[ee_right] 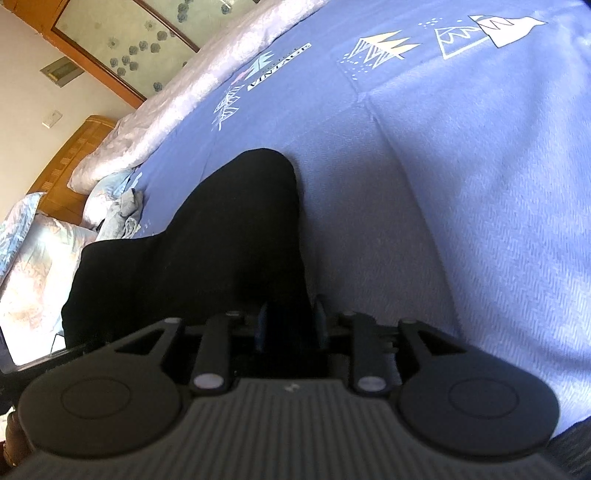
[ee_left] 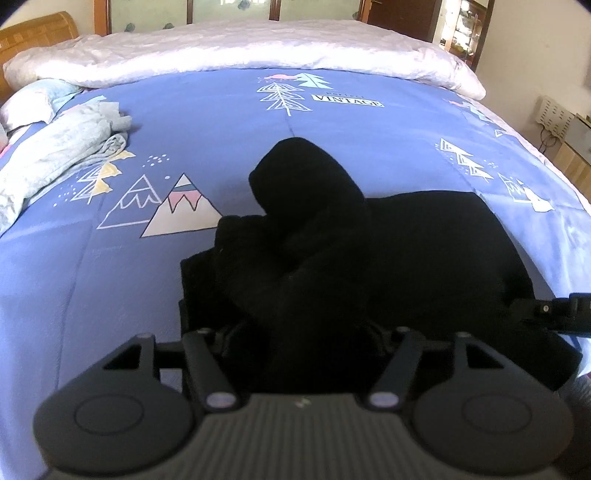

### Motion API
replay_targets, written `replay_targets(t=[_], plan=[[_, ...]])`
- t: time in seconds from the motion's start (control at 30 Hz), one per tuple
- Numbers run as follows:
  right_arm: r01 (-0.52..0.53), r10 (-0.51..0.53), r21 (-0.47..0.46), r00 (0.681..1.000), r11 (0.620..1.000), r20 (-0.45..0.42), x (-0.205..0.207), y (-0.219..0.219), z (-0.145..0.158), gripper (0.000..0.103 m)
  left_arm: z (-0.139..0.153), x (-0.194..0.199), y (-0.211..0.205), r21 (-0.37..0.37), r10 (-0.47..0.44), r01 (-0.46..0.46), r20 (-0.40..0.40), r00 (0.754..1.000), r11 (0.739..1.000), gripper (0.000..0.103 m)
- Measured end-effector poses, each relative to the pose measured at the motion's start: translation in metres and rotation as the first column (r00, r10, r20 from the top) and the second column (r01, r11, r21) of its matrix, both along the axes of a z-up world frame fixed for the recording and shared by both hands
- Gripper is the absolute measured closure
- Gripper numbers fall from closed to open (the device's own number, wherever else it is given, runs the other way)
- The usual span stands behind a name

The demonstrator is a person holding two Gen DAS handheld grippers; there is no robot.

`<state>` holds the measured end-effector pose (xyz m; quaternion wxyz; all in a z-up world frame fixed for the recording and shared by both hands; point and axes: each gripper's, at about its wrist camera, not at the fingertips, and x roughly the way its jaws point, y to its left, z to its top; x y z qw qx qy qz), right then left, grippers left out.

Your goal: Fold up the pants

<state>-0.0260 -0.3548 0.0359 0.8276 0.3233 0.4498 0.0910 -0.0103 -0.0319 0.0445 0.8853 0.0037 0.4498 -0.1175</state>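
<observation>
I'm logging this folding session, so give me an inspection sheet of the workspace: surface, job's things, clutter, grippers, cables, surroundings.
Surface: blue bedsheet printed with mountains and trees, lightly creased.
Job's things: black pants bunched in a heap on the sheet, not yet folded flat.
Clutter: crumpled grey garment at the sheet's far left; pale quilt rolled along the far edge.
Grippers: left gripper buried in the black cloth, its fingers hidden; right gripper shut on the pants' edge.
Cables: a wire by the white box against the wall.
Surroundings: wooden headboard, wood-framed panels with a flower pattern.
</observation>
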Motion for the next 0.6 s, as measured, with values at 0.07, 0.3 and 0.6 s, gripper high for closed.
replay_targets(t=[0.07, 0.3, 0.6], plan=[[0.001, -0.001, 0.002, 1.0, 1.0, 0.0, 0.0, 0.0, 0.0, 0.072, 0.0, 0.0, 0.002, -0.01, 0.006, -0.006, -0.004, 1.0, 1.0, 0.039], [0.009, -0.008, 0.031, 1.0, 0.999, -0.005, 0.0, -0.006, -0.001, 0.068, -0.001, -0.003, 0.007, -0.027, 0.018, -0.018, -0.011, 1.0, 0.999, 0.034], [-0.002, 0.002, 0.037, 1.0, 0.999, 0.007, -0.001, -0.007, 0.003, 0.048, -0.004, -0.004, 0.016, -0.071, 0.034, -0.037, -0.034, 0.999, 0.997, 0.029]])
